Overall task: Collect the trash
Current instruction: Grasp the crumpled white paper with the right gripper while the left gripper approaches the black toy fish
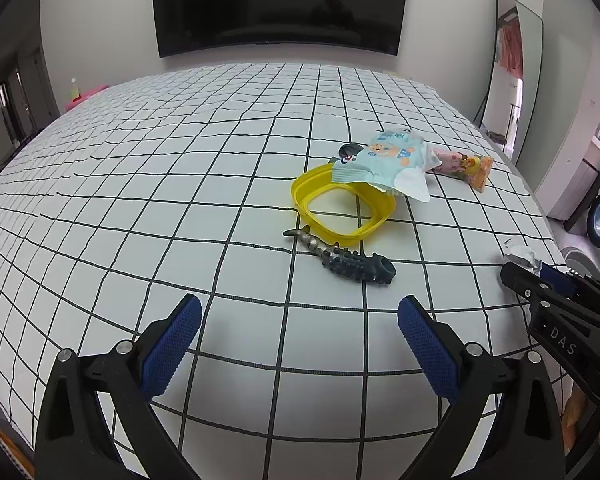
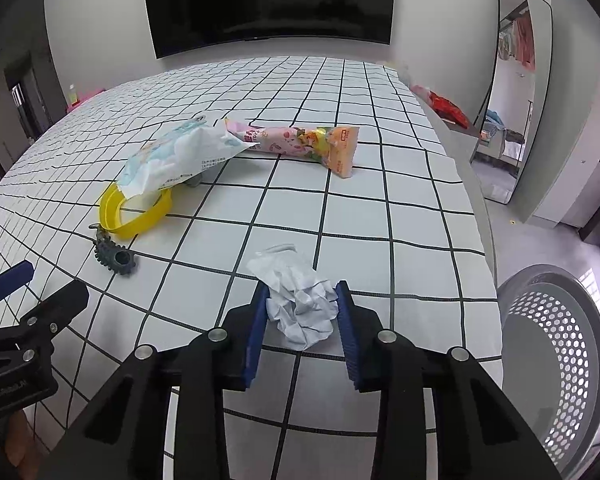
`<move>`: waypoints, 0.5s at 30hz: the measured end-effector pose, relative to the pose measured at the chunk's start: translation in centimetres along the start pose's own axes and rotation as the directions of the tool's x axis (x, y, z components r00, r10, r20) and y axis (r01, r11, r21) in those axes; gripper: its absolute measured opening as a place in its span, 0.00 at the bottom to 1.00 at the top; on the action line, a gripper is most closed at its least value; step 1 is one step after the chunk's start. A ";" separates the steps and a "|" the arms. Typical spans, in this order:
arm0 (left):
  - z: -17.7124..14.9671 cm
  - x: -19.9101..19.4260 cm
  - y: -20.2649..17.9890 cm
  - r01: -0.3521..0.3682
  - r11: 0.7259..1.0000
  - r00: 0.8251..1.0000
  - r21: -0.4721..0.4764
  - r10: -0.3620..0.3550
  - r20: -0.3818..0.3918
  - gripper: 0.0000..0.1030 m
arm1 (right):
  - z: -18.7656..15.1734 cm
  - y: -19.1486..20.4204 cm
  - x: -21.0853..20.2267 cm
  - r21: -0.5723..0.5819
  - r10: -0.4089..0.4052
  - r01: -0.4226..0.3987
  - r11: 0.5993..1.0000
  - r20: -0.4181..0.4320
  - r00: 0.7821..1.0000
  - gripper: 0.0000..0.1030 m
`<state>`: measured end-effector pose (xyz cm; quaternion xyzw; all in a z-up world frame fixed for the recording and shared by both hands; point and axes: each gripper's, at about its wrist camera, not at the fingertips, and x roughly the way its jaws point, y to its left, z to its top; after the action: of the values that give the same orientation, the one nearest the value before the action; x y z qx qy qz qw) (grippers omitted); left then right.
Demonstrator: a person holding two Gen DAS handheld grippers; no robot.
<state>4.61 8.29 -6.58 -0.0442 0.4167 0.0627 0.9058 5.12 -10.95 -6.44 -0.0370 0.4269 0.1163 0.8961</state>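
Crumpled white paper (image 2: 300, 304) is sitting nearest the right-hand camera, lying on the checked cloth (image 2: 380, 240) near the table's right edge. The right gripper (image 2: 302, 304) is squeezing it — both blue pads are pressing against the wad's sides, so it is gripped, though the paper is resting on the cloth and not lifted.

Just off that edge, down at the right, a grey basket with a perforated wall (image 2: 556, 344) is standing; as far as its inside is showing, nothing is lying in it.

Further in, a yellow plastic ring (image 1: 340, 208) — more a rim than a dish — is lying flat, and only cloth is showing through its middle. A pale blue snack wrapper (image 1: 384, 160) is draping over its far side. Beside the wrapper a pink and orange packet (image 2: 300, 142) is lying on its side, its end touching the wrapper. Just in front of the ring a dark knobbly rubber toy (image 1: 344, 260) is lying, its thin tail reaching the ring's edge.

Over bare cloth, the left gripper (image 1: 300, 316) is hovering with its fingers spread wide, nothing between them.
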 end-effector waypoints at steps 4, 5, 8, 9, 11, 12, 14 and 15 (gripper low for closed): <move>0.2 0.4 0.0 0.003 1.000 1.000 -0.013 -0.004 -0.013 0.94 | -0.6 -0.4 -1.2 0.032 0.022 -0.023 0.999 0.025 0.999 0.32; 0.2 0.4 0.0 0.005 1.000 1.000 -0.016 -0.005 -0.016 0.94 | -0.8 -0.6 -1.6 0.040 0.027 -0.029 0.999 0.031 0.999 0.32; 0.4 0.6 -0.3 0.008 1.000 1.000 -0.015 -0.009 -0.023 0.94 | -1.3 -1.0 -2.4 0.058 0.037 -0.039 0.998 0.045 0.998 0.32; 0.5 0.7 -0.4 0.009 1.000 1.000 -0.014 -0.009 -0.025 0.94 | -1.5 -1.1 -2.7 0.064 0.040 -0.043 0.997 0.050 0.998 0.32; 0.8 0.9 -0.8 0.013 1.000 1.000 -0.012 -0.013 -0.028 0.94 | -1.9 -1.3 -3.1 0.072 0.048 -0.053 0.996 0.058 0.997 0.32; 0.9 1.0 -1.0 0.012 1.000 0.999 -0.013 -0.012 -0.031 0.94 | -2.1 -1.3 -3.3 0.074 0.052 -0.057 0.996 0.061 0.997 0.32; 1.2 1.4 -1.4 0.007 1.000 0.999 -0.016 -0.008 -0.037 0.94 | -2.3 -1.5 -3.5 0.078 0.062 -0.067 0.995 0.067 0.996 0.32; 1.3 1.6 -1.5 0.002 1.000 0.999 -0.017 -0.003 -0.043 0.94 | -2.4 -1.7 -3.6 0.082 0.068 -0.073 0.994 0.070 0.995 0.32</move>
<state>6.86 7.09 -6.96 -0.0540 0.4354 0.0641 0.8963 1.52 -13.59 -5.23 0.0198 0.4021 0.1310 0.9060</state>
